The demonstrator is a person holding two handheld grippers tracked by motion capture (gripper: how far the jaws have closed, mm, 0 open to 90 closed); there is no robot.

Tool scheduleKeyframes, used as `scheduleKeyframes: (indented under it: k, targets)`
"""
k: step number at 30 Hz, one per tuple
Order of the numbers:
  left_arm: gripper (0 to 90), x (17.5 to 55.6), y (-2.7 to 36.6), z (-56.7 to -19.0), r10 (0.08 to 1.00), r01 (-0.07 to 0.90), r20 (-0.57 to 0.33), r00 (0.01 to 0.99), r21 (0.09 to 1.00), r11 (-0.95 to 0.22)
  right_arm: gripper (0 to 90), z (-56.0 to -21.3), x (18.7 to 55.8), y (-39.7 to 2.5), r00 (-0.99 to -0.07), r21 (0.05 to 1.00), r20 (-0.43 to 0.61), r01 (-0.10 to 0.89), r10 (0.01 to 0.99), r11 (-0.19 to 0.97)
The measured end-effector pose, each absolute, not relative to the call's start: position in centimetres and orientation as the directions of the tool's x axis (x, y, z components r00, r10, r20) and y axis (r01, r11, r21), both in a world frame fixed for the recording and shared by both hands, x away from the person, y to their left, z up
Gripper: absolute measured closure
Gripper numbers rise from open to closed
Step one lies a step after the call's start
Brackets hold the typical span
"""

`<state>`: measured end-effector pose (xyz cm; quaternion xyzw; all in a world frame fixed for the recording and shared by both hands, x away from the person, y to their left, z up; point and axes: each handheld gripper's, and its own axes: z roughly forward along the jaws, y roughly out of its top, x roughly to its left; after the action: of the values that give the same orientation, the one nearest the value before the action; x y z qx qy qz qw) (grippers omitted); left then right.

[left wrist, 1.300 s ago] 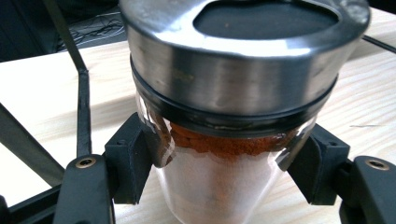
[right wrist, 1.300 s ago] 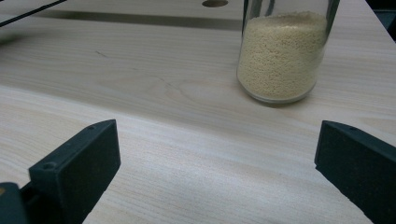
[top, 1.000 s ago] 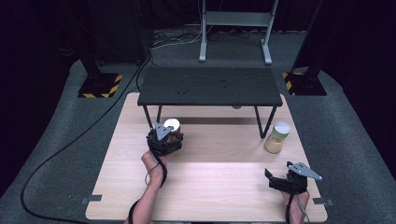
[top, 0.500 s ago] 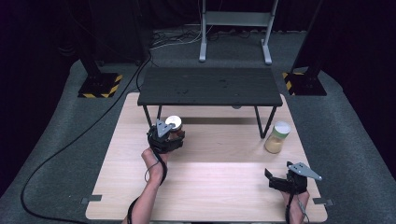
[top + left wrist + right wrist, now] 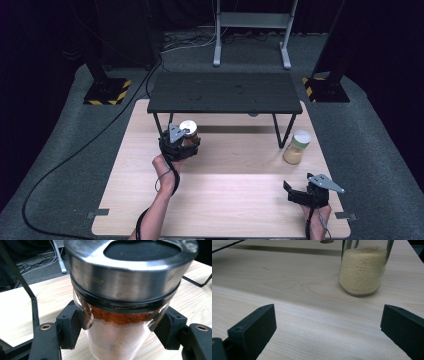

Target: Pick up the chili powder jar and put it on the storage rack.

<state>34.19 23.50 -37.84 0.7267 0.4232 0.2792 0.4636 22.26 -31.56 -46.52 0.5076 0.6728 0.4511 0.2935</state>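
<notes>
A glass jar of red-orange powder (image 5: 117, 315) with a steel lid (image 5: 188, 127) sits between the jaws of my left gripper (image 5: 186, 141), which is shut on its sides just in front of the black shelf's (image 5: 225, 92) front edge. The black pads (image 5: 71, 327) press the glass below the lid. A second glass jar of pale yellow grains (image 5: 362, 267), with a light lid (image 5: 301, 137), stands on the wooden table (image 5: 225, 195) at the right. My right gripper (image 5: 296, 192) rests open near the table's front right corner, short of that jar, jaws wide apart with nothing between them.
The low black shelf stands on thin legs (image 5: 277, 131) across the back of the table. A cable (image 5: 75, 155) runs over the grey floor at the left. Yellow-black striped bases (image 5: 106, 91) stand beyond the table at both sides.
The left gripper with the red powder jar has shifted slightly toward the black shelf. The right gripper has stayed where it was.
</notes>
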Motion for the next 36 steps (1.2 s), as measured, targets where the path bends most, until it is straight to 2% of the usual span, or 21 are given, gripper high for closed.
scheduleKeyframes:
  k: [36]
  targets:
    - [31.3,36.8,23.3,-33.9,0.804,0.383,-0.013,0.595,0.884,-0.269,0.0,-46.4,22.4,-31.4,-0.313,0.901,0.057,0.426,0.948,0.087]
